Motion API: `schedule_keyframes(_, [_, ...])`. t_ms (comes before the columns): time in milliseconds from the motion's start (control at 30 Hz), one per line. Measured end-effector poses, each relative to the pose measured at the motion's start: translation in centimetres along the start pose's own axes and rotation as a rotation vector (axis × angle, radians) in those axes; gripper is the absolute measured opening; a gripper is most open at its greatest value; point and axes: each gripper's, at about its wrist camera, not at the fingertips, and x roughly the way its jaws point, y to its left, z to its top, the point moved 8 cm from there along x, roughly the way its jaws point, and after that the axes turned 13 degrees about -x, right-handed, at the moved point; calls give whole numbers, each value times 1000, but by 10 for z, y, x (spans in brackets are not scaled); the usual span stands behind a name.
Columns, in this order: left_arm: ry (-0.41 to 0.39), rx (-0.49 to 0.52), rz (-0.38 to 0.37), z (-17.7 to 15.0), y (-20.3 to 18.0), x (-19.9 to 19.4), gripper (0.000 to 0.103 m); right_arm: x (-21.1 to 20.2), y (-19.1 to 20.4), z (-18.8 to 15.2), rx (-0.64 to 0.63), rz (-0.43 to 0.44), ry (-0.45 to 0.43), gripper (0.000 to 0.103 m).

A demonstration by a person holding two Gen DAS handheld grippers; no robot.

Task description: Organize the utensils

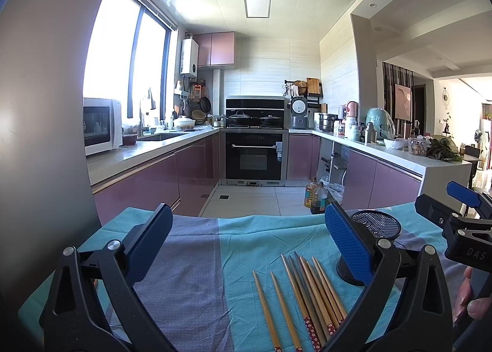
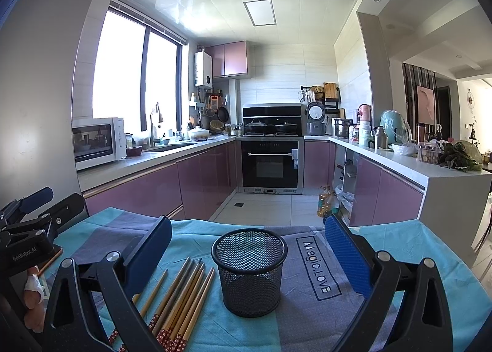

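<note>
Several wooden chopsticks (image 1: pixel 310 296) with red patterned ends lie side by side on a teal and grey cloth (image 1: pixel 246 244). A black mesh cup (image 2: pixel 250 269) stands upright and empty just right of the chopsticks (image 2: pixel 181 299). In the left wrist view the mesh cup (image 1: pixel 378 226) is partly hidden behind my right finger. My left gripper (image 1: pixel 246 247) hangs open over the cloth, left of the chopsticks. My right gripper (image 2: pixel 249 255) is open, with the cup between and beyond its fingers. Each gripper (image 1: pixel 461 222) shows at the edge of the other's view.
The cloth-covered table (image 2: pixel 415 247) ends at a far edge facing a kitchen floor. Oil bottles (image 2: pixel 327 202) stand on the floor beyond. Purple cabinets, an oven (image 2: pixel 269 164) and a cluttered counter (image 2: pixel 430 167) lie farther off. A person's fingers (image 1: pixel 470 299) hold the right gripper.
</note>
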Motion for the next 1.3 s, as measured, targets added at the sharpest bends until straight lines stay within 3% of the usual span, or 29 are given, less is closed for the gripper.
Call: schedule_keyframes(1300, [11, 2, 0, -4, -2, 0, 98, 2, -2, -4, 7, 8, 4, 96])
